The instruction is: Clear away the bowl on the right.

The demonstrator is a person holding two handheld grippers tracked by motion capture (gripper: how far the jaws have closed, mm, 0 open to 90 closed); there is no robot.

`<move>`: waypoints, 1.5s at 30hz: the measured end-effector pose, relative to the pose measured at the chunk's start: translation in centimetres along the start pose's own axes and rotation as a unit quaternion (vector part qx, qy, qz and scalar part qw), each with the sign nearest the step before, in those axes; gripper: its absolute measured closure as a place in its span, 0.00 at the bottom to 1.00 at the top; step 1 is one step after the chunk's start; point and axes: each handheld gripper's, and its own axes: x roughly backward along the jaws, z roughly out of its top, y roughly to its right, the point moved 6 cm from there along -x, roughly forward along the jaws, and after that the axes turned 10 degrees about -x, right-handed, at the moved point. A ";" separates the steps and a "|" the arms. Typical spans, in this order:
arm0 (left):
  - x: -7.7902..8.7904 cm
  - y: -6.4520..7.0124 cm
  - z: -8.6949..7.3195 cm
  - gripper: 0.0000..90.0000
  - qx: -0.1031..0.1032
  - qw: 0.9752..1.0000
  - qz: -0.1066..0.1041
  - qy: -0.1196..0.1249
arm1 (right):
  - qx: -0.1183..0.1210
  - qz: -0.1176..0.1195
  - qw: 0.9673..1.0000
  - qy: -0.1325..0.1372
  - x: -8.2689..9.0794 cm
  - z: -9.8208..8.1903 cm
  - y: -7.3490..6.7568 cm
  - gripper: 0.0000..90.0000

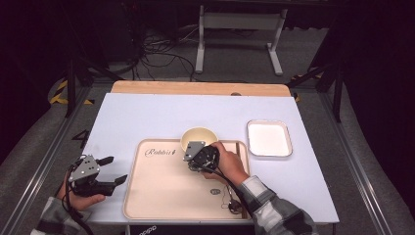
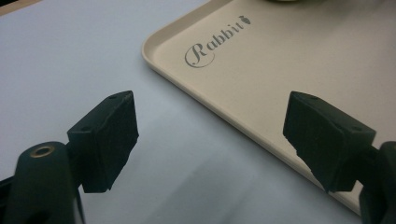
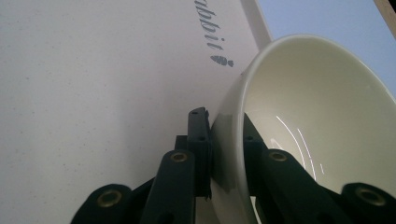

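The right tongs (image 1: pixel 198 152) pinch the near wall of a cream bowl (image 1: pixel 198 136), one jaw inside and one outside, at the far edge of the beige tray (image 1: pixel 161 196). "Rabbit" with a small carrot mark is printed across the tray's far left corner. The left tongs (image 1: pixel 113 170) hang wide open and empty above the white bench (image 1: pixel 147 112), just beside the tray's left rim. A white square dish (image 1: pixel 268 139) sits to the right.

Lab recording bay, black curtains, metal frame rails (image 1: pixel 46 147), floor cables (image 1: pixel 161 54), hazard-striped tape (image 1: pixel 61 93)
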 end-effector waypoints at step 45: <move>-0.3 0.1 0.1 0.21 -0.002 1.000 0.000 -0.006 | -0.140 -0.046 0.982 0.120 9.8 -5.9 5.9 0.62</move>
